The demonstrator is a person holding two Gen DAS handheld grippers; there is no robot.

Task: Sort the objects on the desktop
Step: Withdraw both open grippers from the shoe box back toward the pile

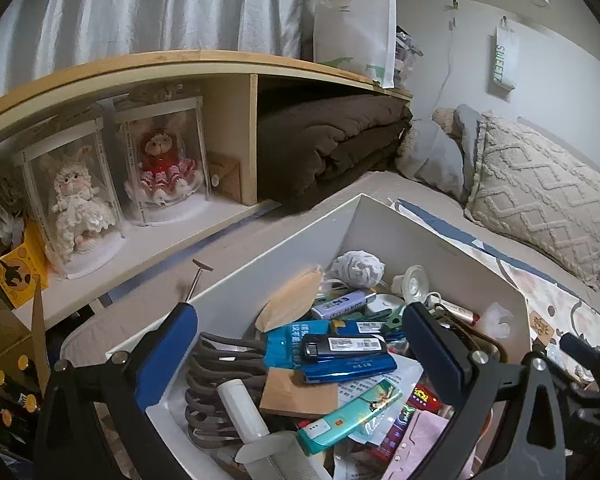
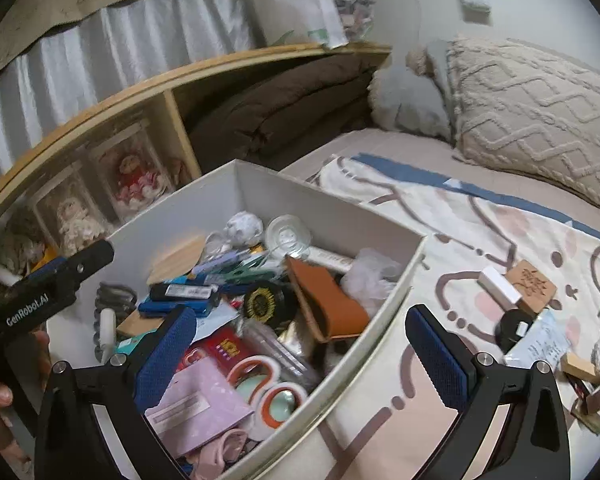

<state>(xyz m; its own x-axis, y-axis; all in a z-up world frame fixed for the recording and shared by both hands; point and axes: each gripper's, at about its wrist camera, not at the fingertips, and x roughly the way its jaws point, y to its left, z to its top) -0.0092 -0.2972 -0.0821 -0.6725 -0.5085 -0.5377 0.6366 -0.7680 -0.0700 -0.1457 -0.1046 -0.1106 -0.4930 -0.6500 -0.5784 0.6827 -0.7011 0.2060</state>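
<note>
Bed: we see a mattress (image 2: 380, 140) spreading ahead of both grippers, with a patterned blanket (image 2: 480, 240) lying ahead and to the right of the right gripper.
Shelf: a wooden shelf unit (image 1: 220, 64) stands beyond the left gripper, holding a folded brown blanket (image 1: 332, 144) and two boxed dolls (image 1: 80, 200).
Pillow: a textured cream pillow (image 2: 540, 120) lies far ahead and to the right of the right gripper.
Box: we find the white box (image 1: 420, 236) of desktop clutter directly under and ahead of the left gripper; its near right wall runs between the right gripper's fingers.
Left gripper: our left gripper (image 1: 300, 352) stands wide over the box with nothing between its blue pads; a dark blue lighter (image 1: 344, 346) lies below the gap, untouched.
Right gripper: our right gripper (image 2: 300, 352) is spread to its widest, gripping nothing, astride the box's edge.
Sorted things: a small white block (image 2: 500, 284), a wooden tag (image 2: 530, 286) and a black round thing (image 2: 512, 330) lie on the patterned blanket, just ahead and to the right of the right gripper.
Box contents: a brown leather pouch (image 2: 328, 300), tape rolls (image 2: 276, 396), a pink packet (image 2: 204, 404) and a crumpled paper ball (image 1: 358, 268) sit inside.
</note>
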